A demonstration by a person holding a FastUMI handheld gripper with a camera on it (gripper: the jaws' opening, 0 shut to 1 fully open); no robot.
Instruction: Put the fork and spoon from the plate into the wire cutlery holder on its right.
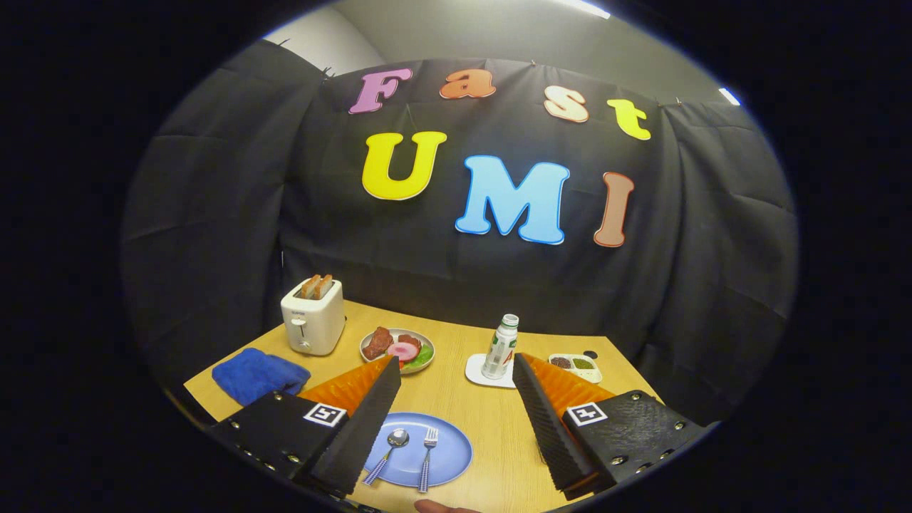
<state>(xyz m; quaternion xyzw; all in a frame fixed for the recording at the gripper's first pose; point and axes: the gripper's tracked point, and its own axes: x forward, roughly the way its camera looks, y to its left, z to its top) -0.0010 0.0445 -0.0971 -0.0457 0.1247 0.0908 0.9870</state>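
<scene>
Approach step, jaws wide open and empty above the surface (491, 417), nothing gripped yet

Spoon (389, 446) and fork (427, 449) lay side by side on the plate (456, 450), low between the fingers, nearer the left one; gripper (456, 367) hung high. Wire holder couldn't be made out. Next move likely called for dropping down, lining up across one handle and closing; thin flat handles looked slippery

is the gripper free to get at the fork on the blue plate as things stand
Probably yes. The gripper is open and holds nothing, and the fork lies bare on the blue plate beside the spoon, low between the fingers.
</scene>
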